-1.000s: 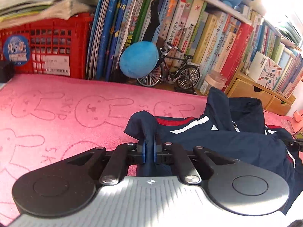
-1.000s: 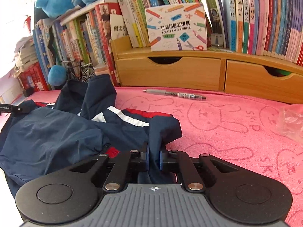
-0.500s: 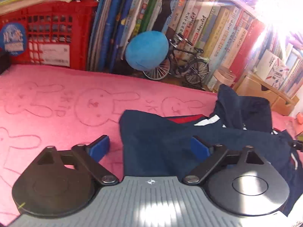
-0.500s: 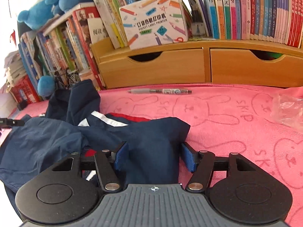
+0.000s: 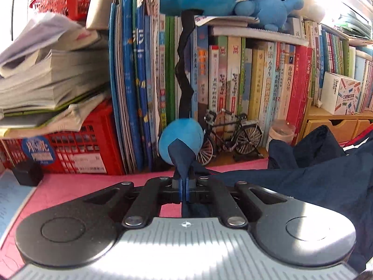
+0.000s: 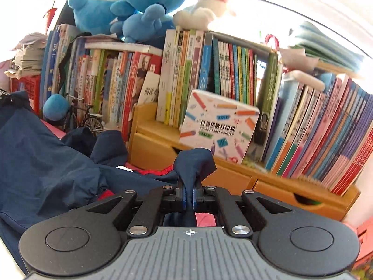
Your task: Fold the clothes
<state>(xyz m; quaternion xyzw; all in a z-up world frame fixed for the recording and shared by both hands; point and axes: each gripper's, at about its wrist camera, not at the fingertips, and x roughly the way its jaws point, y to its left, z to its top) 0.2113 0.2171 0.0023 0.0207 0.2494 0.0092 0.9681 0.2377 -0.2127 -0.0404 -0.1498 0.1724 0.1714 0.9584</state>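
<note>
Right wrist view. The right gripper (image 6: 189, 192) is clamped on a bunched fold of navy jacket (image 6: 46, 154), which rises in a peak above the closed pads (image 6: 184, 196). The rest of the garment lies crumpled to the left, red trim (image 6: 160, 171) showing. Behind: wooden drawers (image 6: 233, 175), a printer box (image 6: 219, 126), rows of books (image 6: 314, 135), a model bicycle (image 6: 86, 116), and plush toys (image 6: 139, 7) on top.

jacket (image 5: 314, 186) navy, red trim | mat (image 5: 77, 186) pink | crate (image 5: 98, 140) red
</note>
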